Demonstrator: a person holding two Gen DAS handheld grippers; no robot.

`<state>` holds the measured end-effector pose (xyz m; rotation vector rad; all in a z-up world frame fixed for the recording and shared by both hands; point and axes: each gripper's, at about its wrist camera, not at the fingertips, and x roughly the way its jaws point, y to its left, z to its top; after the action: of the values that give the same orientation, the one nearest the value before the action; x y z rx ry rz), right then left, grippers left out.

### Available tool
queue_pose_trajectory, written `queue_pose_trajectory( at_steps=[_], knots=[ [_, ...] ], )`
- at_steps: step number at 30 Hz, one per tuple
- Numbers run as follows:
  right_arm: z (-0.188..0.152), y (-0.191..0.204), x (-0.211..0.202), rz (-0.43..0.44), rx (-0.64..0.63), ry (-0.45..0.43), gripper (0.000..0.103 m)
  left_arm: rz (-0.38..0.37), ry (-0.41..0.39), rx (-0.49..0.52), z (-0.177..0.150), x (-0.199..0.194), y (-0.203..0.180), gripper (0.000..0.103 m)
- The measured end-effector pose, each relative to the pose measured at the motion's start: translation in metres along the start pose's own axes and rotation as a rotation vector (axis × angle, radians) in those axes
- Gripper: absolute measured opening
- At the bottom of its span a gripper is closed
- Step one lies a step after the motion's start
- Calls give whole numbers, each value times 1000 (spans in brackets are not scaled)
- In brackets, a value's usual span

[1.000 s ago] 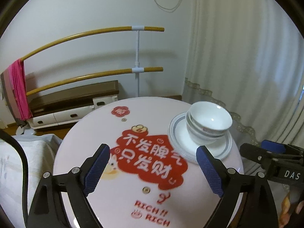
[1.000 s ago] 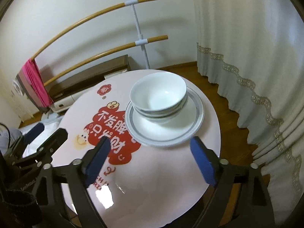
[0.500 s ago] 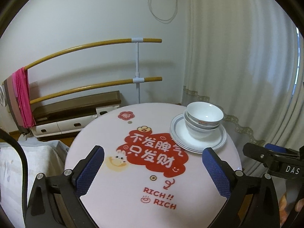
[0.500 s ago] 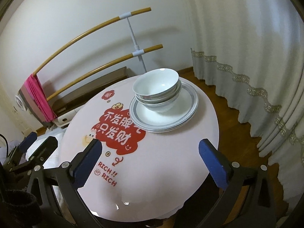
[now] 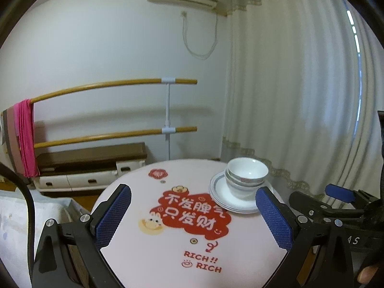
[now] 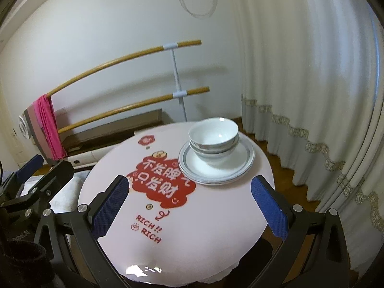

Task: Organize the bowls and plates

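Note:
A stack of white bowls point(image 5: 247, 177) point(image 6: 213, 136) sits on a stack of white plates with grey rims point(image 5: 222, 198) point(image 6: 240, 165) at the far right of the round pink table point(image 5: 148, 247) point(image 6: 211, 220). My left gripper point(image 5: 193, 218) is open and empty, held back over the table's near edge. My right gripper point(image 6: 189, 204) is open and empty, also back from the dishes. The right gripper also shows at the right of the left wrist view point(image 5: 336, 206), and the left gripper at the left of the right wrist view point(image 6: 36, 175).
The table bears a red print with Chinese characters point(image 5: 192, 208). Behind it stand a rack of two wooden bars point(image 5: 115, 86) with a pink cloth point(image 5: 24, 139), a low brown bench point(image 5: 91, 153) and a white curtain point(image 5: 300, 96) at the right.
Both grippers have pulled back and tilted up from the table. The dishes look smaller and farther away. Bowls and plates have not moved.

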<state>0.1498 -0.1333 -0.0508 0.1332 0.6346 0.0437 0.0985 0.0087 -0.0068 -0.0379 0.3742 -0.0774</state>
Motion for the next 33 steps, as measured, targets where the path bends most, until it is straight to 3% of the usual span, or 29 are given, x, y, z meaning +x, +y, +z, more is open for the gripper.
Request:
queue_pose_trajectory(
  at_steps=[7,17,24,33],
  knots=[
    [-6,10,-6,-39,21,-34,103,15,-41,25,-18,-5,16,102],
    [-15,33,-16,-117,-6,-143,103,-30,-134,25,-36,1,33,102],
    [-26,36,-14,-116,37,-162,103,-20,-125,4,-51,15,46,102],
    [-32,47,-19,-148,-12,-239,103,-7,-126,-31,-51,16,57,102]
  ],
)
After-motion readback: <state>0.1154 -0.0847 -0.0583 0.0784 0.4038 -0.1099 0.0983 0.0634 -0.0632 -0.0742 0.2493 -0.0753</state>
